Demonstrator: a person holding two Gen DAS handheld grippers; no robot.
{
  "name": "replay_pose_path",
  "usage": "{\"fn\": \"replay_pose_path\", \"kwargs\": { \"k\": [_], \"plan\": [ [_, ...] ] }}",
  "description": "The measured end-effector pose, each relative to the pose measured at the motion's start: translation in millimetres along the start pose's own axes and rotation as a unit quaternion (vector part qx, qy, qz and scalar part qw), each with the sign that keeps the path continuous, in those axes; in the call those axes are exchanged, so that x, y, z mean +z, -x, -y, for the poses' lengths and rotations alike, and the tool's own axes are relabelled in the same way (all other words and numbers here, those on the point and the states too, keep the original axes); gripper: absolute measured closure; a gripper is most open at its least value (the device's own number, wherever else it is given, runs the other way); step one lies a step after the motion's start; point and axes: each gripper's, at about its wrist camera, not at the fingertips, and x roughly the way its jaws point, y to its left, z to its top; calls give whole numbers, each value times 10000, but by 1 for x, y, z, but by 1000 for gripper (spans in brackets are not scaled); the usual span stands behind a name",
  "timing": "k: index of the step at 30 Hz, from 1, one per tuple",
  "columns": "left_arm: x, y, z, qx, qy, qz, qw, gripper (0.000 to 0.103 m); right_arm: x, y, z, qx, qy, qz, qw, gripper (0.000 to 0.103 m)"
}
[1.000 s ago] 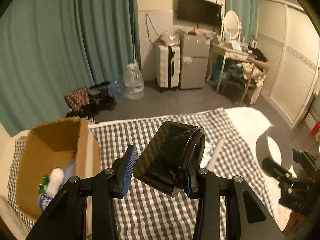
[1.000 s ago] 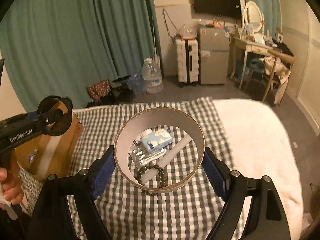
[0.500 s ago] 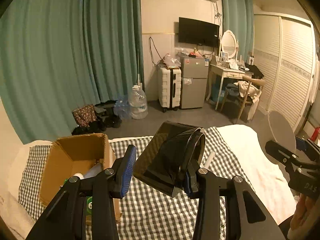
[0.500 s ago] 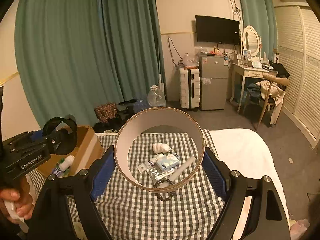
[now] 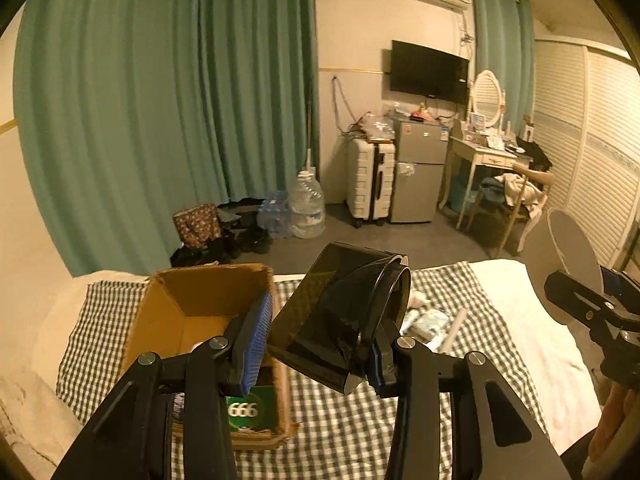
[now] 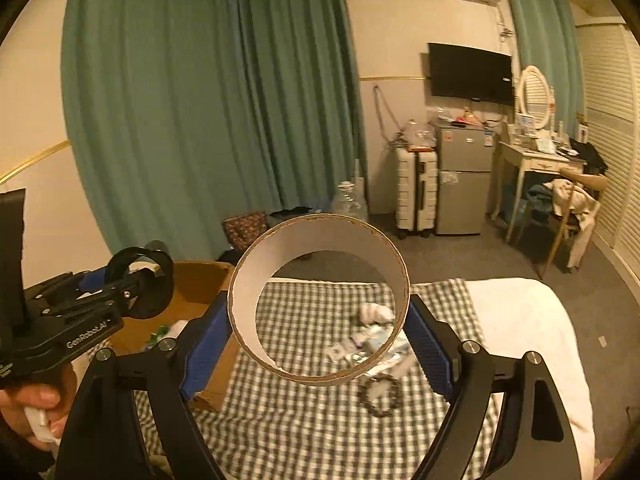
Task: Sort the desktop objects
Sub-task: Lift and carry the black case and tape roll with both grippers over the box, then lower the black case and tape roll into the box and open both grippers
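My left gripper (image 5: 320, 336) is shut on a glossy black plastic piece with a round rim (image 5: 344, 316), held in the air beside the open cardboard box (image 5: 192, 304). The right gripper (image 6: 318, 320) is shut on a wide cardboard ring (image 6: 320, 300), its blue pads (image 6: 208, 340) pressing both sides. Through and below the ring lie a crumpled white thing (image 6: 374, 312), a tissue packet, a blister pack and a bead bracelet (image 6: 378, 394) on the checked cloth (image 6: 280, 412). The left gripper (image 6: 132, 284) shows at the left of the right wrist view, a hand under it.
The box (image 6: 200, 284) stands at the cloth's left end and holds a green pack (image 5: 250, 410) and a white bottle. A white blanket (image 5: 532, 332) covers the bed's right side. Beyond the bed are teal curtains, a water jug, a suitcase, a small fridge and a dressing table.
Both grippers have risen and pulled back with their objects, so more of the room shows. The left one has shifted toward the box, which now sits under its left finger.
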Motion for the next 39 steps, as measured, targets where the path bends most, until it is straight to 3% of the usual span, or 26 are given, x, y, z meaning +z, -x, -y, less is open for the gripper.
{"fn": "replay_pose_path", "kwargs": {
  "k": [11, 22, 36, 39],
  "plan": [
    [-9, -29, -70, 462, 240, -215, 9984, 61, 9, -56, -50, 714, 95, -224, 9972, 19],
    [-34, -68, -128, 722, 566, -577, 9941, 61, -1, -113, -106, 1100, 447, -525, 9915, 19],
    [-77, -135, -180, 925, 778, -1344, 9835, 61, -41, -199, -175, 1488, 709, -1191, 9791, 19],
    [-83, -145, -184, 760, 788, -1519, 9823, 57, -47, -217, -183, 1576, 735, -1322, 9759, 19]
  ]
}}
